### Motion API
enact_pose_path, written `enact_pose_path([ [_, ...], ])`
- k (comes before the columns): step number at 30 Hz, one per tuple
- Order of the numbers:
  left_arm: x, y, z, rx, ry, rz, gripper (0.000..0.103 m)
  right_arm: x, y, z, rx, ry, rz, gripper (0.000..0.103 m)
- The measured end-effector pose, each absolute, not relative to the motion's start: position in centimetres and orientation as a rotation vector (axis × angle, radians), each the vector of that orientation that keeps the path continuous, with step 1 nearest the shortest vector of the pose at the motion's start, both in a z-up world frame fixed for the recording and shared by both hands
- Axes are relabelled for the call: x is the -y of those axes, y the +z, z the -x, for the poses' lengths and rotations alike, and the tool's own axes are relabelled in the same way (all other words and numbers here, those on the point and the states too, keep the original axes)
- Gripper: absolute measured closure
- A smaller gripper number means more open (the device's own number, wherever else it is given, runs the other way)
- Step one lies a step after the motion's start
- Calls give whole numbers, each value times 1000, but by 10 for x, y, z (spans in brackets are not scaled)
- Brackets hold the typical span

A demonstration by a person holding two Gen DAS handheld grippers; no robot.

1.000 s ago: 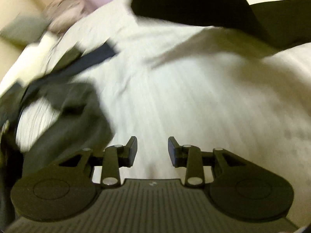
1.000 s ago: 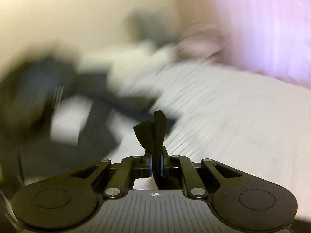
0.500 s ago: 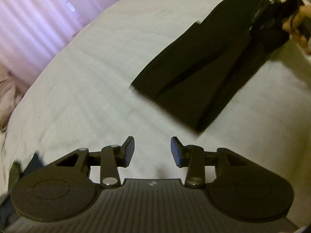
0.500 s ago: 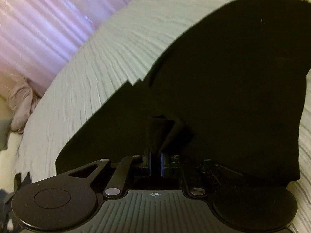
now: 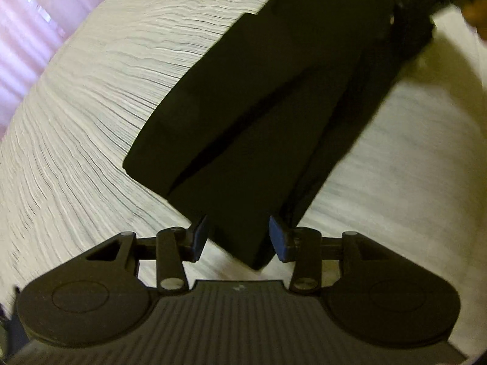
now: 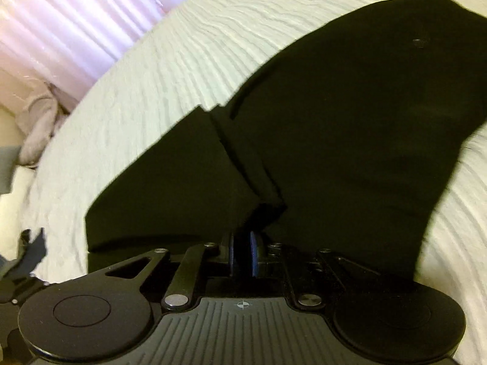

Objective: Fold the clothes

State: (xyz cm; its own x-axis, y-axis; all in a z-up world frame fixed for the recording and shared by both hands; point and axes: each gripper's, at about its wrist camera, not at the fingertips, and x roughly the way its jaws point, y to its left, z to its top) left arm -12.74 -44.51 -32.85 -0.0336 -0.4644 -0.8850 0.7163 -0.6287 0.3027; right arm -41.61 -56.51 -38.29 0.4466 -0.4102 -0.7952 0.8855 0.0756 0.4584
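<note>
Right up close, the left gripper [image 5: 238,237] hangs over the near corner of the black trousers [image 5: 274,115], its jaws spread and just having been opening wider, with the hem corner lying between them but no pad pressing on it yet. The smart play here looks like dropping lower so both layers of that leg end slide fully between the pads, then closing squarely on the hem rather than nipping a single ply. On the other side, the right gripper [image 6: 242,254] has its jaws pressed together, pinching a bunched fold of the same dark cloth, likely near the waist end. Keeping that end taut and steady should give the left side a flat edge to take. Moving out, the trousers stretch diagonally across the pale ribbed bedspread [image 5: 91,121], legs laid side by side with a dark seam line running between them, fabric matte, smooth, mostly wrinkle-free. Farther off, the waist end rises toward a hand [image 5: 478,15], and beyond the bed hangs a pink curtain [image 6: 61,24].
</note>
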Motion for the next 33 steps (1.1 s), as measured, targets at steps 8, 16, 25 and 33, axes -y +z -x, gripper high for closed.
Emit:
enact_pose_path([
  [8, 427, -351, 138, -102, -1834, -1509, 64, 542, -358, 398, -645, -954, -885, 94],
  [16, 418, -361, 136, -122, -1832, -1503, 96, 573, -338, 366, -592, -891, -824, 18],
  [25, 423, -327, 75, -674, -1762, -1069, 84, 615, -334, 253, -740, -555, -678, 18],
  [33, 459, -353, 13, -1080, -1558, -618, 78, 623, -344, 103, -1007, -123, -205, 18],
])
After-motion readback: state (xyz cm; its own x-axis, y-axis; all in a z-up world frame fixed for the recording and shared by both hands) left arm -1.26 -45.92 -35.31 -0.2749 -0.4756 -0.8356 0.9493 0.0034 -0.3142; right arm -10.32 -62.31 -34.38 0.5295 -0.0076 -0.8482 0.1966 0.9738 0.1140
